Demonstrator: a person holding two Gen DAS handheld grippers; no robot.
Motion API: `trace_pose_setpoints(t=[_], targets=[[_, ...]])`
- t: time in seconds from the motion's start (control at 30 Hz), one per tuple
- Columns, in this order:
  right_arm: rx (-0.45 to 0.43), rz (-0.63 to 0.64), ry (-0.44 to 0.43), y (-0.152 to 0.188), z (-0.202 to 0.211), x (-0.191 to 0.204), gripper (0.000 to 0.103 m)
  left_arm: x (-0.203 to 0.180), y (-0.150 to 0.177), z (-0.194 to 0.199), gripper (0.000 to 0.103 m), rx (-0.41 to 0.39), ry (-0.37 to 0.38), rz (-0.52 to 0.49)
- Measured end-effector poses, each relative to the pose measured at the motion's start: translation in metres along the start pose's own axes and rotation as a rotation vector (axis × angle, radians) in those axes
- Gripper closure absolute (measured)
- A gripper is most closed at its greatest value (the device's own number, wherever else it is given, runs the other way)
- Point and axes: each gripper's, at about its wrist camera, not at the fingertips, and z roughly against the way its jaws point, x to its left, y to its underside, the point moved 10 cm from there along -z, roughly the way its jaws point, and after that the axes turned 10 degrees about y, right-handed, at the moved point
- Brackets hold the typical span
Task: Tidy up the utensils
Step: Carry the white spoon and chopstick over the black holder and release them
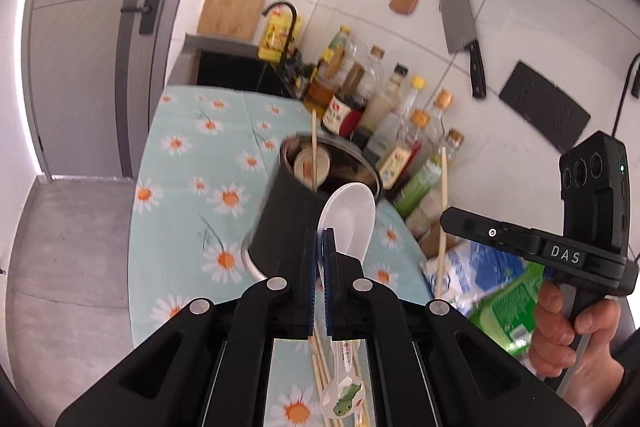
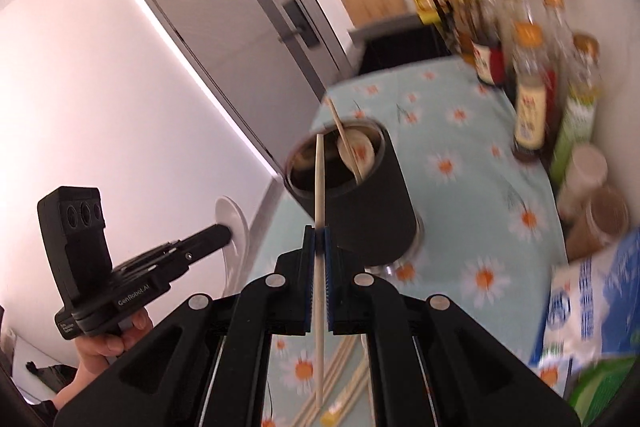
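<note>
Two utensils are in our grips right now, one per gripper. We've got the left gripper (image 1: 320, 239) clenched on a white spoon (image 1: 347, 219), pads pinching the handle w/ the bowl sticking out ahead, up near the rim of the black holder cup (image 1: 292, 223). Our right gripper (image 2: 319, 235) is clamped on a single chopstick (image 2: 319, 267), held roughly at mid-length, so both ends stick out past the pads; its top end reads against the cup's mouth.

Handling, as we judge it: the spoon looks like ceramic or hard plastic, so stiff, smooth, prob. slippery on the glaze, and it'd chip if dropped onto the cup rim. The handle neck is the sensible hold, which is where we have it. The chopstick is light, thin, stiff, and apt to pivot between flat pads; a mid-length hold keeps it balanced, but it may swing when tilted.

The cup stands on the daisy tablecloth (image 1: 192, 163) and already has one chopstick and a pale round item inside. More chopsticks (image 2: 340, 367) lie on the cloth below the right gripper, and a frog-print spoon (image 1: 342, 399) lies under the left one.

Pose: both grippers angle downward toward the cup from the near side, left and right side by side. A hand (image 1: 568, 331) wraps the right gripper's handle; another hand (image 2: 104, 347) holds the left one's.
</note>
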Motion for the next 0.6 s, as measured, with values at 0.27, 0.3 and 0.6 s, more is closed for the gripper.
trace_pose_setpoints(t=[0.27, 0.3, 0.6], targets=[[-0.135, 0.021, -0.053, -0.057, 0.001, 0.008, 0.097, -0.010, -0.048, -0.004, 0.101, -0.123, -0.020, -0.023], [-0.146, 0.024, -0.054, -0.064, -0.002, 0.008, 0.097, -0.010, -0.057, -0.006, 0.101, -0.140, -0.023, -0.024], [-0.214, 0.029, -0.081, -0.110, -0.014, 0.011, 0.097, -0.004, -0.105, -0.021, 0.101, -0.226, -0.021, -0.010]])
